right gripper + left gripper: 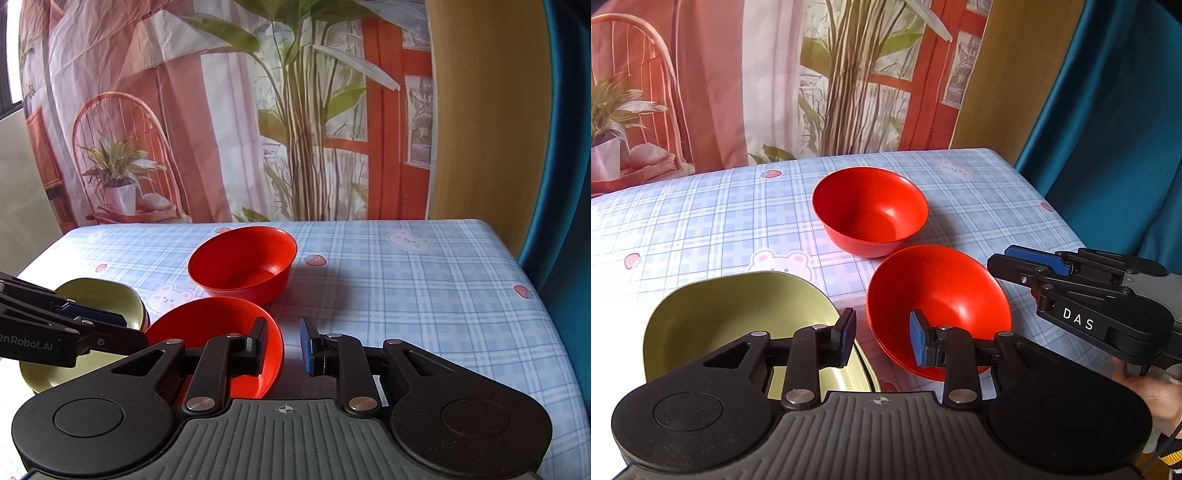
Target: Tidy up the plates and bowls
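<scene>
Tongs first: the left gripper (882, 338) hovers with its fingers spread and nothing between them, one pad over the olive-green dishes (738, 317), the other over the near red bowl (938, 299). From its own camera, the right gripper (283, 345) also stands parted with a clear gap and grips nothing; its left finger hangs over the near red bowl's rim, its right finger over bare cloth. In the left camera's view it comes in from the right edge, a hand (1156, 391) behind it.

Count them up: two red bowls, with the far red bowl (870, 210) sitting upright just beyond the near one, close but apart. Under the near bowl a second red edge shows; whether that is another bowl I cannot tell. Green dishes, near left, look like two nested. All of it rests on the checked blue tablecloth (424, 295), printed with bears and strawberries. Behind the table hangs a printed curtain (221, 129), with a teal drape (1108, 129) at the right.
</scene>
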Action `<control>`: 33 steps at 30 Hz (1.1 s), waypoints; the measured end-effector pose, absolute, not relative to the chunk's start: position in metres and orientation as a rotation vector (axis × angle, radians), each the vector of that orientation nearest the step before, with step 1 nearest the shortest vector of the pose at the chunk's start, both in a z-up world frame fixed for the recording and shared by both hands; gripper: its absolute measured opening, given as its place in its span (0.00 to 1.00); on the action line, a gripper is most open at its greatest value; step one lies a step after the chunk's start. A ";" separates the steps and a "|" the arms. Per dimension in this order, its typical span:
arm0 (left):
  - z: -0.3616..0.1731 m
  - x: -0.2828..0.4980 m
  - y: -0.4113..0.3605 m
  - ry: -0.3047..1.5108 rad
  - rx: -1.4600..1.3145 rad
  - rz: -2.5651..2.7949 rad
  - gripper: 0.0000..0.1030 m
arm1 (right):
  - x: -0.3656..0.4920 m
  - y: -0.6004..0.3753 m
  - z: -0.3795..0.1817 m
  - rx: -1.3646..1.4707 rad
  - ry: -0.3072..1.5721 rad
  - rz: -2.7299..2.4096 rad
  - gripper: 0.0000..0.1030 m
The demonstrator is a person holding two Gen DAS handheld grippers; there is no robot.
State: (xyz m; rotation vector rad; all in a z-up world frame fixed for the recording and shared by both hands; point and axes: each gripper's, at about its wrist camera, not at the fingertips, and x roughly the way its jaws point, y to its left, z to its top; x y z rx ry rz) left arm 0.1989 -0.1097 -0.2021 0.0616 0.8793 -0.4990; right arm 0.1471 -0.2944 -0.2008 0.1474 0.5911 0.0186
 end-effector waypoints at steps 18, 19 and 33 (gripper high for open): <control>-0.194 0.259 -0.106 0.857 -0.020 -0.424 0.33 | 0.195 -0.316 -0.194 0.200 0.563 0.028 0.19; -0.196 0.264 -0.106 0.859 -0.025 -0.422 0.33 | 0.200 -0.317 -0.195 0.205 0.565 0.030 0.19; -0.225 0.307 -0.117 0.897 -0.054 -0.393 0.33 | 0.249 -0.316 -0.216 0.256 0.614 0.047 0.19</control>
